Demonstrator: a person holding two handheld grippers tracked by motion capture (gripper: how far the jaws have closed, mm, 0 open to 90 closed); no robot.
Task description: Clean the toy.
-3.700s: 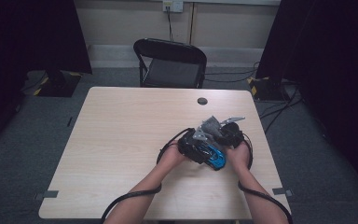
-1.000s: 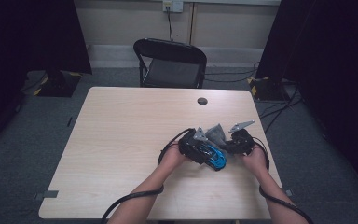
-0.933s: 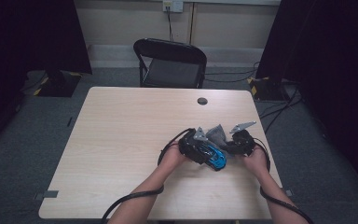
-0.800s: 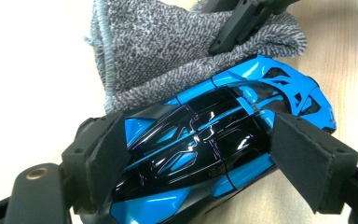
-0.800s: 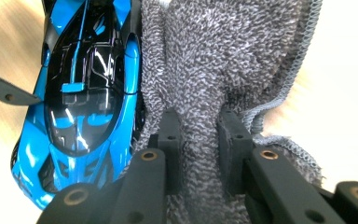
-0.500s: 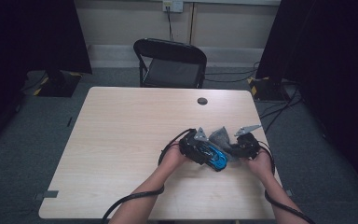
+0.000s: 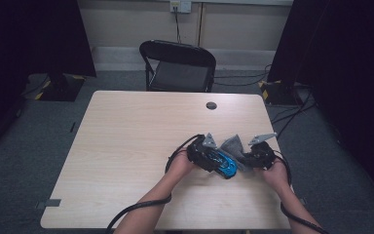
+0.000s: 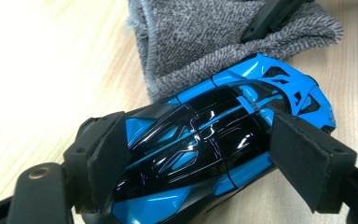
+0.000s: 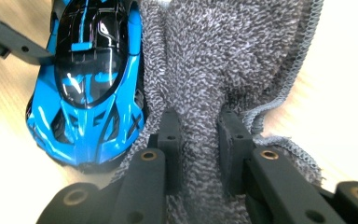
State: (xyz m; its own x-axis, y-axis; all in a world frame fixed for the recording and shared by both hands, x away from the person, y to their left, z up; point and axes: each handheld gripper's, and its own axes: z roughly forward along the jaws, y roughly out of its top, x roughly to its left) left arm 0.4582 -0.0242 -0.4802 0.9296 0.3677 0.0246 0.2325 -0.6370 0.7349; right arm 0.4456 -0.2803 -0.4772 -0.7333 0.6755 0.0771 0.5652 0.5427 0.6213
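Nearest, lower centre of high view: person's forearms in from bottom edge, both hands meeting just right of centre on table.

Risks first. Left gripper clamps toy car across glossy body w/ foam pads; slick curved shell, so car could squirt out or twist if cloth drags hard along its side. Cause: rubbing force sideways vs a grip on a smooth slope. Also: cloth pinched by a small fold, could slip from right gripper under pull, or bunch under car nose. Car's rear fins look thin, may snag loops of terry.

Grippers. Left: jaws wide, pressed on car's flanks, grasping it; car nose points toward right side of left gripper view, tail at lower left, resting on or just over tabletop. In high view car sits centre-right, between the two hands. Right: jaws nearly together, clenched on a ridge of grey cloth, which spreads up toward top of right gripper view & touches car's side at left.

Farther: small dark disc near table's far edge, well apart. Beyond, black folding chair upper centre; cables on floor at right.
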